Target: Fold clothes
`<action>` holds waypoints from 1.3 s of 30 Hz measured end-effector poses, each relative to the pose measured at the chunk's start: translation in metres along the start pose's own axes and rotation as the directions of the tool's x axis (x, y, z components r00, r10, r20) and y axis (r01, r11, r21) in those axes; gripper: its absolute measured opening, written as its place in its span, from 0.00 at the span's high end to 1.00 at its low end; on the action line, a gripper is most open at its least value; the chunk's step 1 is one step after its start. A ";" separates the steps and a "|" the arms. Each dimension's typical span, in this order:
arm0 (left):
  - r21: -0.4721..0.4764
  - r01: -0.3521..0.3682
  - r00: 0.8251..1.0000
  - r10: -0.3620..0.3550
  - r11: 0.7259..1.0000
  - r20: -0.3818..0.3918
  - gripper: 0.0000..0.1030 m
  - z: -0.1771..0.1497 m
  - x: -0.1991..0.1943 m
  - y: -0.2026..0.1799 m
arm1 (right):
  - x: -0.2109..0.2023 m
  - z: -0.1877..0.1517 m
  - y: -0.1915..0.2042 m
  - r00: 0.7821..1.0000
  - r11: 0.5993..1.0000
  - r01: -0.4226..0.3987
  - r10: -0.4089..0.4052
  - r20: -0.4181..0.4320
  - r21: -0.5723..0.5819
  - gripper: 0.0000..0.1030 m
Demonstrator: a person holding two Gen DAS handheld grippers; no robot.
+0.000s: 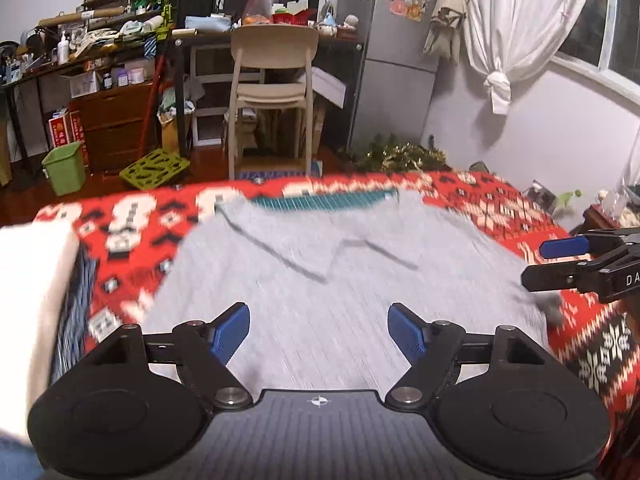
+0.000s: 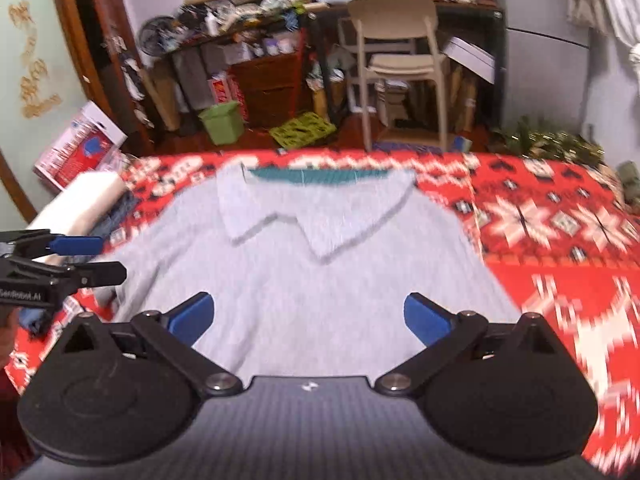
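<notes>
Grey polo shirt (image 2: 296, 280) lies flat, collar toward far edge of red blanket (image 2: 560, 216). Both grippers, left (image 1: 319, 334) & right (image 2: 308, 320), wide, empty. Pinch 1 layer at side hems, fold evenly.

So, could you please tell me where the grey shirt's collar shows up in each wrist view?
Left wrist view: the collar lies centre frame, beyond the open left gripper.
Right wrist view: the collar lies centre, slightly above the middle, beyond the open right gripper.
Shared landmark: the beige chair behind the bed.
</notes>
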State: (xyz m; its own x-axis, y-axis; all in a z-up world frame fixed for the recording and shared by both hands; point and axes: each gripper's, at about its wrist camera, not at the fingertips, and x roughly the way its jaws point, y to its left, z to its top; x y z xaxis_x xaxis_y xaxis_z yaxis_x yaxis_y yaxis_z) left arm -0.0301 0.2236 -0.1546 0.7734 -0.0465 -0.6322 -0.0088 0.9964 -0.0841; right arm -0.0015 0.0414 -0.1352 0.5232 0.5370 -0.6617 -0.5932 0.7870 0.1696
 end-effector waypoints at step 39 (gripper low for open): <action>-0.001 -0.147 0.978 0.145 0.989 -0.151 0.00 -0.087 0.011 -0.056 | 0.002 -0.101 0.058 0.987 0.991 0.135 -0.132 -0.096 0.022 0.01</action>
State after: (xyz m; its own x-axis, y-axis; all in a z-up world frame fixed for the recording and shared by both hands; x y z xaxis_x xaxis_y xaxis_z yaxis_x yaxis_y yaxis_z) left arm -0.0762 0.1608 -0.2238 0.6594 0.0883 -0.7466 -0.1227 0.9924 0.0090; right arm -0.0966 0.0579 -0.2007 0.5356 0.3966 -0.7456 -0.5036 0.8587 0.0950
